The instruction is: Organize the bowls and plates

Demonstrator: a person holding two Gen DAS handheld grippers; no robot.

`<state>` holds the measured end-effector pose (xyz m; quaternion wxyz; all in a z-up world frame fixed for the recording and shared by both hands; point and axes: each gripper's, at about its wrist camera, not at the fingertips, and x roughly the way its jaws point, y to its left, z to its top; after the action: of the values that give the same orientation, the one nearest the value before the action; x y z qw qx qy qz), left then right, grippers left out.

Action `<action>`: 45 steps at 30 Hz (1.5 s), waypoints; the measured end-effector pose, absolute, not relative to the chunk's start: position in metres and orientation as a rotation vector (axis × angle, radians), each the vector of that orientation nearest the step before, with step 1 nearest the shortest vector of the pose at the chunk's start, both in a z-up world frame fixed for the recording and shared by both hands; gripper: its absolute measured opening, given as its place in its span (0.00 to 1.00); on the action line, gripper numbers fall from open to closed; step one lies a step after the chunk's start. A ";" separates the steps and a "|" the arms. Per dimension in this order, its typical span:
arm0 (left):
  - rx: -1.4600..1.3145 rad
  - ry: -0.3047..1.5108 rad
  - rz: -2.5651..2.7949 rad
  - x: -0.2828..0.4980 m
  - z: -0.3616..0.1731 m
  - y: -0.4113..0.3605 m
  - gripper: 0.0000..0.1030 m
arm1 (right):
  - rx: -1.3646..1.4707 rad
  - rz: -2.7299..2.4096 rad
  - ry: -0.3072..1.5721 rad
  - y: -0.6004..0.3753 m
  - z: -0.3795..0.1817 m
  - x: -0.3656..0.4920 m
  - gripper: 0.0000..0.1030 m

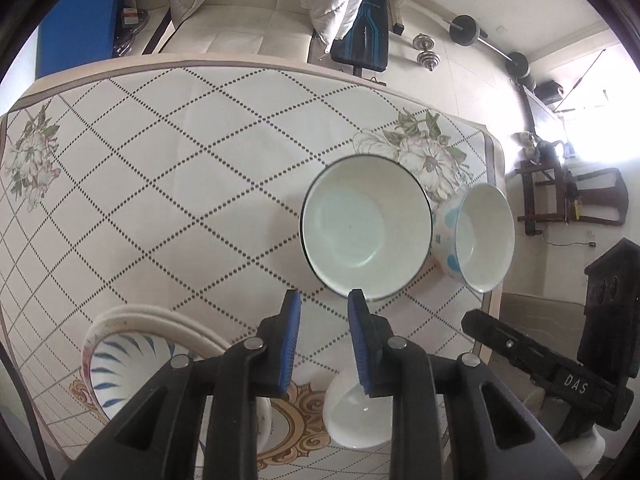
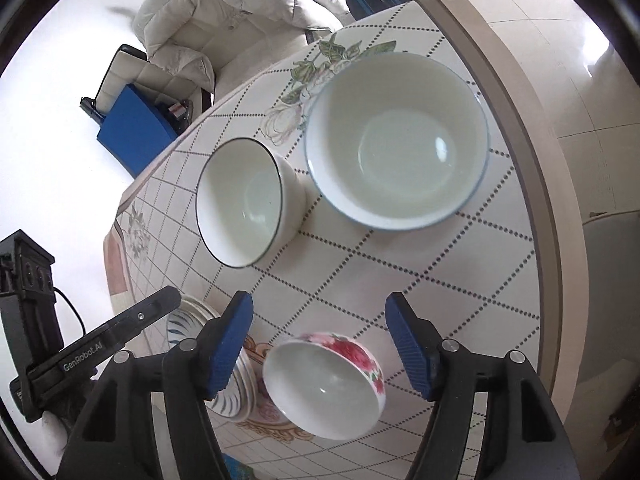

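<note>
Glazed ceramic is what all of this looks to be: stiff, smooth, probably slippery at the rim and quick to chip if knocked against a neighbour, so each bowl is best taken by pinching its wall at the rim, one pad inside and one outside, and lifted slowly. The small ones should be light; the big one heavier and likelier to tilt in a one-sided pinch.

Close under the right gripper (image 2: 320, 344) sits the rose-patterned bowl (image 2: 326, 384), white inside, red flowers outside, near the counter's (image 2: 400, 264) near edge. Its jaws stand spread wide, nothing between the pads. To its left a blue-striped bowl (image 2: 224, 396) rests on a stack of plates (image 1: 168, 320), also at the near edge.

Farther in, toward the far right corner, a black-rimmed white bowl (image 2: 240, 200) stands just beside the large blue-rimmed bowl (image 2: 400, 140), whose outside, in the left view, carries blue dots. I cannot tell whether they touch.

The left gripper (image 1: 324, 340) has its jaws parted by a narrow gap, holding nothing. The counter is covered in a cream cloth with dotted diamonds and flower prints
</note>
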<state>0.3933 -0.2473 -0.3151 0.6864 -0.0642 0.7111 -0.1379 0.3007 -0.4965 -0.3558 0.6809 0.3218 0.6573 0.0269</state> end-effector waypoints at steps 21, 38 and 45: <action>0.086 1.670 -0.368 0.468 -0.384 -0.288 0.22 | 0.741 0.057 1.570 -0.441 -0.418 0.378 0.54; 0.079 1.622 -0.382 0.444 -0.387 -0.280 0.11 | 0.457 -0.031 1.581 -0.416 -0.418 0.391 0.09; 0.054 1.611 -0.366 0.432 -0.366 -0.272 0.11 | 0.467 -0.003 1.562 -0.414 -0.404 0.387 0.08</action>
<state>0.4320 -0.2717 -0.3664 0.6776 0.0242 0.7168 -0.1630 0.3871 -0.4140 -0.4043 0.6859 0.2084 0.6972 -0.0012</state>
